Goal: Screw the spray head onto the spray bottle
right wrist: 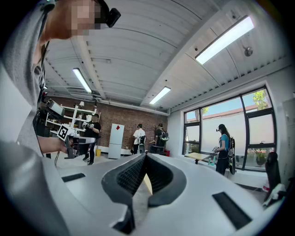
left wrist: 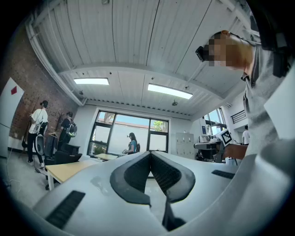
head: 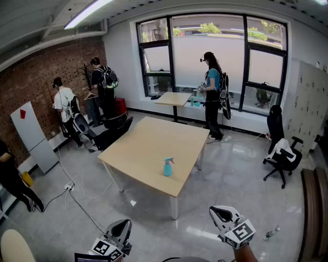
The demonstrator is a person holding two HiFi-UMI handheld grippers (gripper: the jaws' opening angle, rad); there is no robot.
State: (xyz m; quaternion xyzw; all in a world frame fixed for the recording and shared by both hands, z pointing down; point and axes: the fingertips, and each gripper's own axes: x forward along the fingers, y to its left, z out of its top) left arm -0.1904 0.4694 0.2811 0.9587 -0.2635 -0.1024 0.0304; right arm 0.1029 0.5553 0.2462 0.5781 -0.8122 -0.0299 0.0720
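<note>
This is an open office or lab-style workroom. It has a brick wall (head: 38, 77), tall dark-framed windows (head: 207, 56), ceiling strip lights (head: 87, 12) and a glossy grey floor (head: 236, 174) with trailing cables (head: 77, 190). There are pale wooden counters (head: 146, 146), black swivel chairs (head: 279, 153), lockers (head: 310, 102) and people (head: 211, 94) wearing backpacks and head-mounted gear.

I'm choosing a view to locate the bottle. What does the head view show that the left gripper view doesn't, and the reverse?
Only the head view: the blue spray bottle standing on the table. Only the left gripper view: the left gripper, jaws pressed together, nothing between them. Both: the table, the window, the person standing by it.
</note>
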